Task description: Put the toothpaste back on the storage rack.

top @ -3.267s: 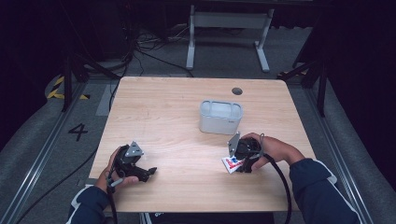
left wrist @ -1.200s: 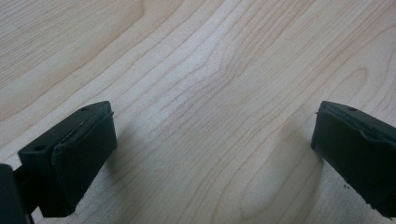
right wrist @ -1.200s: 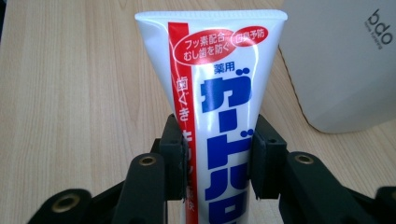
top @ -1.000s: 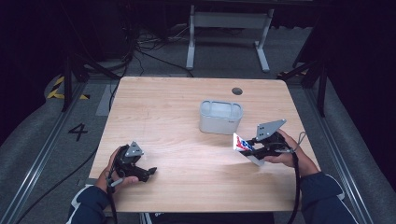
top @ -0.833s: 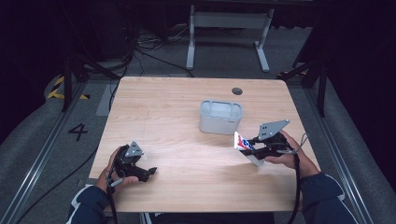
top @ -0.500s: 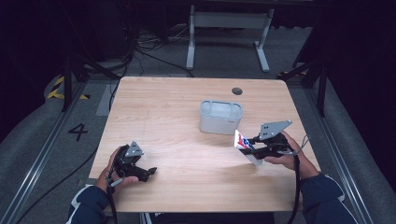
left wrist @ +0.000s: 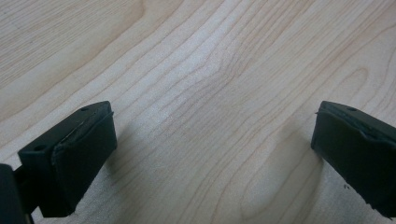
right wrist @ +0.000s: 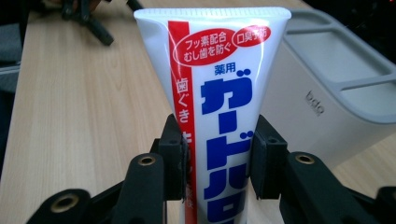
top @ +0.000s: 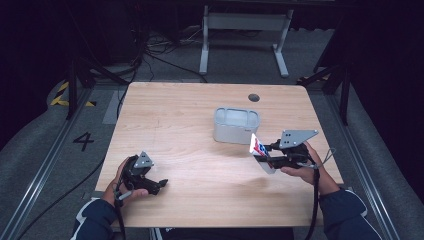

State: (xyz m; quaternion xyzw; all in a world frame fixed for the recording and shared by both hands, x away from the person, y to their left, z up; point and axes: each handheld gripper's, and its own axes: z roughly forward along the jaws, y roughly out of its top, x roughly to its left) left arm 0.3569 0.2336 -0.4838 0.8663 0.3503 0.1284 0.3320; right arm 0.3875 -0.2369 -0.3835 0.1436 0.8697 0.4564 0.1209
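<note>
My right gripper [top: 261,153] clamps a white toothpaste tube [right wrist: 224,98] with red and blue Japanese lettering, its jaws pressed on both sides of the tube, the crimped end up. The tube is just beside the grey two-compartment holder [top: 236,125], at its near right corner. My left gripper [top: 156,185], jaws wide apart, rests on the wooden table [top: 190,105], well apart from the holder.

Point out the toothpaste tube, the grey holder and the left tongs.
toothpaste tube [right wrist: 224,93]: right gripper view, on the printed front of the tube.
grey holder [top: 235,134]: high view, on its front wall.
left tongs [top: 159,186]: high view, midway between the fingertips, above the table.
</note>
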